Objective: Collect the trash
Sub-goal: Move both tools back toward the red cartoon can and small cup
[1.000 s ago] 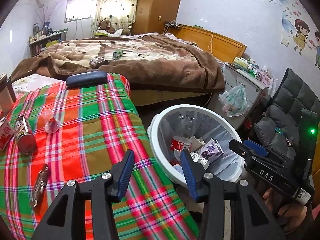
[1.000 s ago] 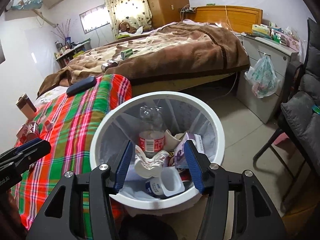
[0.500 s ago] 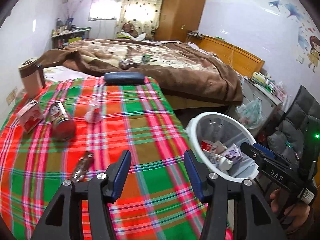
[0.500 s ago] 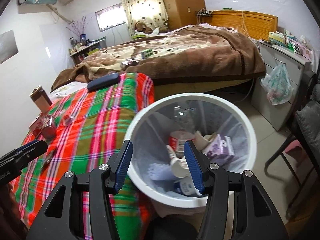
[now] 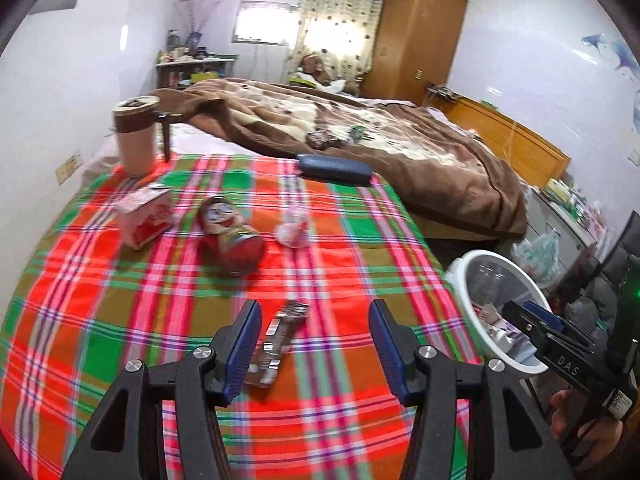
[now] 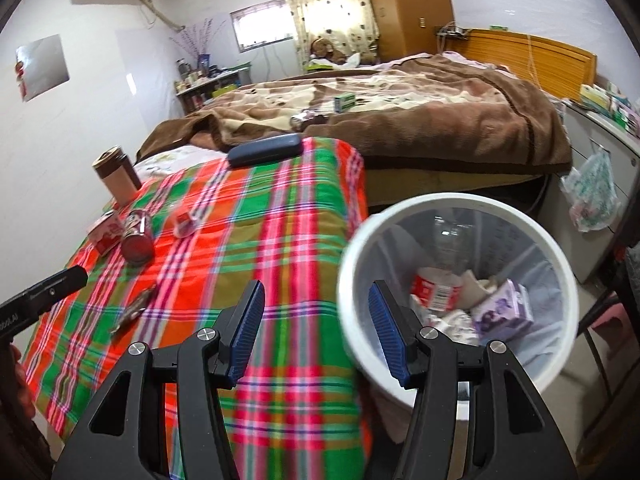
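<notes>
- Bedroom scene: a table covered by a red, green and pink plaid cloth (image 5: 168,312) stands beside a bed with a brown blanket (image 5: 400,140).
- On the cloth: a crumpled brown foil wrapper (image 5: 280,340), a red cartoon-printed can lying on its side (image 5: 232,240), a small red-and-white carton (image 5: 146,220), a clear plastic cup on its side (image 5: 292,228), a dark blue oblong case (image 5: 334,169) at the far edge, and a beige-and-brown lidded mug (image 5: 136,136).
- Left gripper (image 5: 316,344): its jaws have just been opening and stand apart, nothing held; the wrapper lies on the cloth just inside the left finger, and whether they touch cannot be told.
- Right gripper (image 6: 316,328): jaws apart, empty, over the table edge next to the white round plastic waste bin (image 6: 352,264).
- Bin sits on the floor beside the table and holds a clear bottle with a red label (image 6: 436,284), a purple carton (image 6: 504,312) and crumpled paper.
</notes>
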